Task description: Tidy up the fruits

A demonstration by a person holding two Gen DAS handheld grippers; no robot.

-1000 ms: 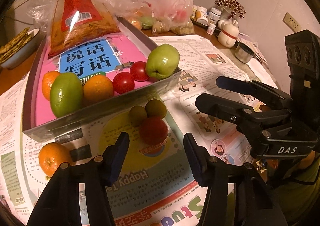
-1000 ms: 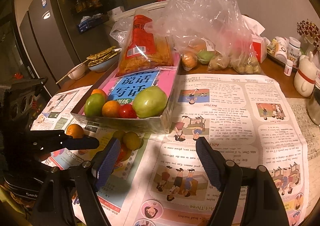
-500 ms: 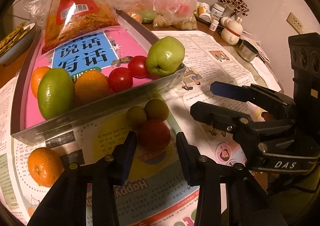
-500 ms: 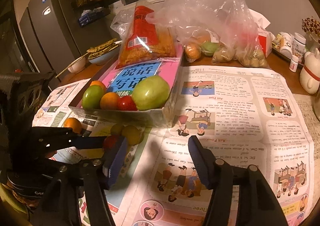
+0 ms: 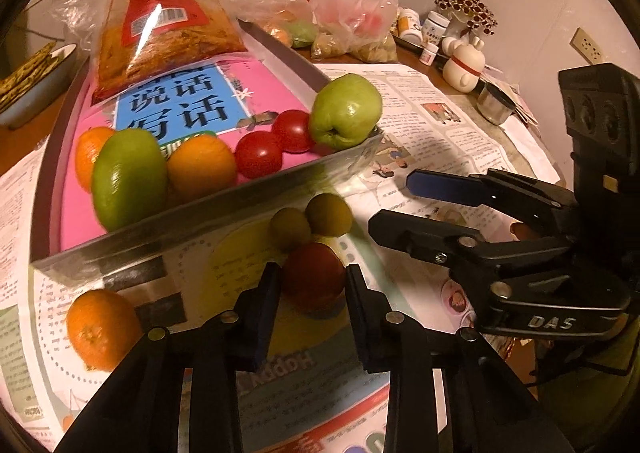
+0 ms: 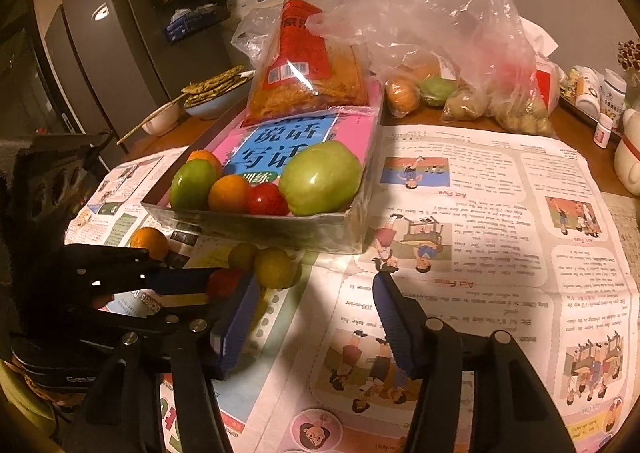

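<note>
My left claw [image 5: 312, 293] has just closed on the red tomato [image 5: 314, 277] lying on the newspaper before the tray [image 5: 224, 209], my right claw [image 6: 316, 305] hanging empty, jaws narrowing, so next I judge a lift over the rim, gently.

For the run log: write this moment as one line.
stage: grasp | left gripper: shut on red tomato, on newspaper | right gripper: open, holding nothing, jaws just closing | tray: six fruits
</note>
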